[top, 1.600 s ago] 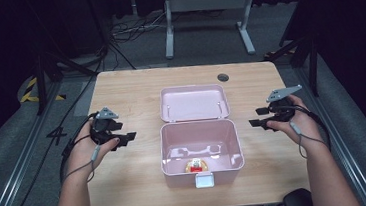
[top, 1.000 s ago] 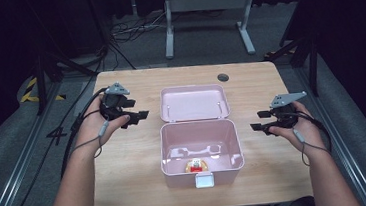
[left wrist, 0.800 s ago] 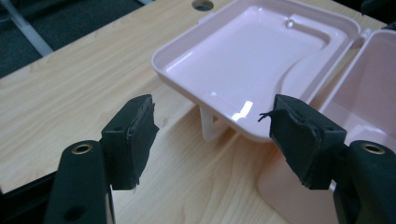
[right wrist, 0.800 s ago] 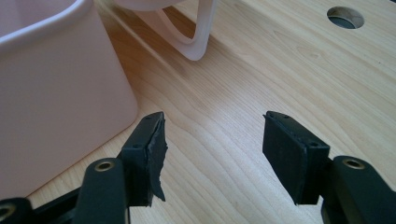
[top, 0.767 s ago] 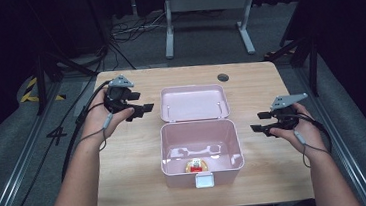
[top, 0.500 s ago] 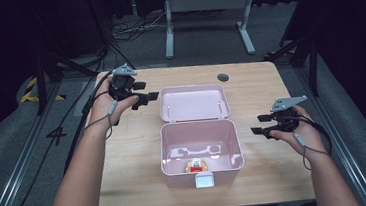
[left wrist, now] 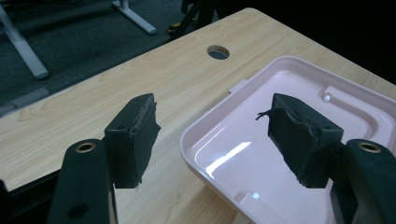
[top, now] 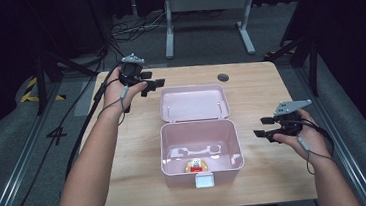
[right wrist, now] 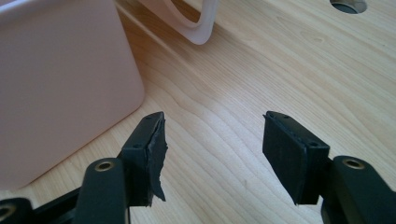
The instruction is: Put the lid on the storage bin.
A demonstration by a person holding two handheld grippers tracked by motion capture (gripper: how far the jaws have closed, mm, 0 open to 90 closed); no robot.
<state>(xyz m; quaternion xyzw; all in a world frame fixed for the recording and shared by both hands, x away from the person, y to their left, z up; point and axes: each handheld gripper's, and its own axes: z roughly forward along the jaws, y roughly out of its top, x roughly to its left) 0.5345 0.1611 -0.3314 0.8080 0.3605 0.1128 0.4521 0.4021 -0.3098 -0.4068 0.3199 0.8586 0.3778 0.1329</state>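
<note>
Pink plastic: one box [top: 201,151], hinged, standing open near the middle of the table [top: 257,176]. We count one lid [top: 194,102], laid flat behind the box with its inner face up, and one white latch tab [top: 205,180] at the box's front wall.

Contents: one small red-and-yellow item [top: 195,165] on the box floor, near the front wall; too small for us to name. We see nothing else inside.

Tools: two. Our left gripper [top: 152,85] hovers at the lid's far left corner; in the left gripper view its pads [left wrist: 135,135] stand wide apart, one over bare wood, the other over the lid's inner face, so that the lid rim lies between them, not yet touched. Our right gripper [top: 261,127] hangs just right of the box, well clear of the lid; its pads [right wrist: 152,151] are likewise spread, pinching nothing, with the box's side wall just beside them.

Other: one round cable hole [top: 223,77] in the tabletop behind the lid.

Progress, as we judge it: the box is loaded and open; closing appears to be the work in hand. Done: the left gripper's approach. Left: gripping the rim, swinging the lid over, fastening the latch.
</note>
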